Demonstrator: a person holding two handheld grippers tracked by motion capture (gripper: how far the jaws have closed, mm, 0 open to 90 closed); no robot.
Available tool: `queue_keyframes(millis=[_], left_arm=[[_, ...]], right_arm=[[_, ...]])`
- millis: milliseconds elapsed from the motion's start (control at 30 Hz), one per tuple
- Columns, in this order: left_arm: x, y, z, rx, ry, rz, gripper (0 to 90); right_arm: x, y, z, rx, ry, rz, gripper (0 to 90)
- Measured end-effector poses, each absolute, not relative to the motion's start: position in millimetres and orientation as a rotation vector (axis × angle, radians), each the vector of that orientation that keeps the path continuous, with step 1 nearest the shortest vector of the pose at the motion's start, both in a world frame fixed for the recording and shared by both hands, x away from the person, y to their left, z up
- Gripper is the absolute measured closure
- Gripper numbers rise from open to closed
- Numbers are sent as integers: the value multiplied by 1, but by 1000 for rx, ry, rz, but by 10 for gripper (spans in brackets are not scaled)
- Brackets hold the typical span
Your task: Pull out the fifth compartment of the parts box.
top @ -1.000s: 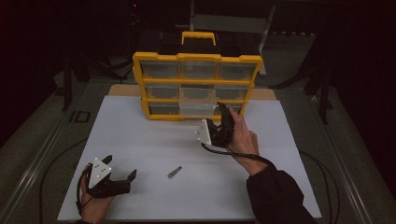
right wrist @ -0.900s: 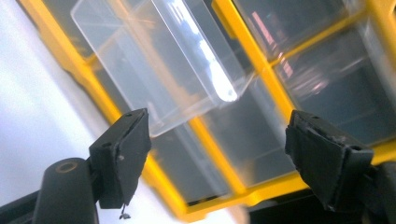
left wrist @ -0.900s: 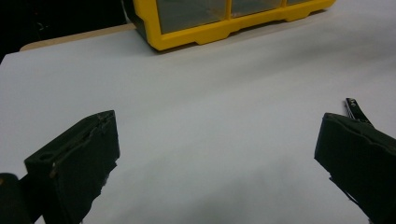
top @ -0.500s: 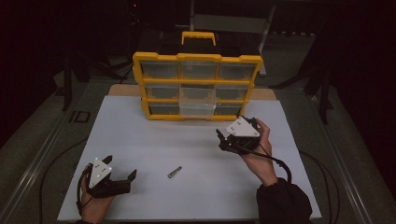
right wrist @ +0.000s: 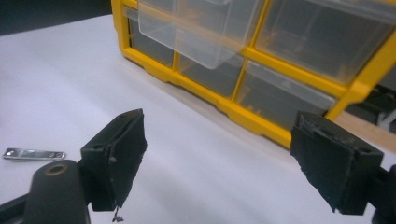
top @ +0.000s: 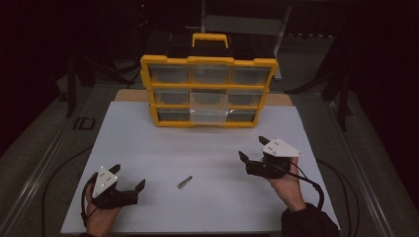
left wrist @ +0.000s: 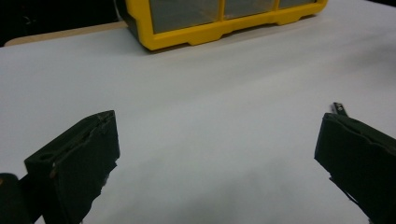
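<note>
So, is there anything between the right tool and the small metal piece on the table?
No. In the high view, bare white table separates the right tool from the metal piece.

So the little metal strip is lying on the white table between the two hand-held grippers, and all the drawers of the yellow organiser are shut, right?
Not quite: the organiser's middle drawer is pulled out, as the high view shows. The metal strip does lie on the table between the grippers.

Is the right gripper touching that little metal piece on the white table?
Apart. The high view shows bare white table between the right gripper and the metal piece.
</note>
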State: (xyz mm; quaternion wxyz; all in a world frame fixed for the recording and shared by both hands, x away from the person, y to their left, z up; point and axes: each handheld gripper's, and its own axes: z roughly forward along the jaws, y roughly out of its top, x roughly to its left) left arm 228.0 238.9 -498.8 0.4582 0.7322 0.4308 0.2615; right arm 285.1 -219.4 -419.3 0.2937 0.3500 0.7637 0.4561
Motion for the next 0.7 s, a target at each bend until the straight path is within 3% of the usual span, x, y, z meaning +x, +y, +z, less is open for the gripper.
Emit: queue_keyframes(millis=[200,700], left_arm=[[232,236,-491,1829,1017,569,5],[239,233,-465,1877,929,542,5]], right_arm=[[270,-242,-438,954,1996,1258,163],[242,-277,-478,1022,1894,1373,148]])
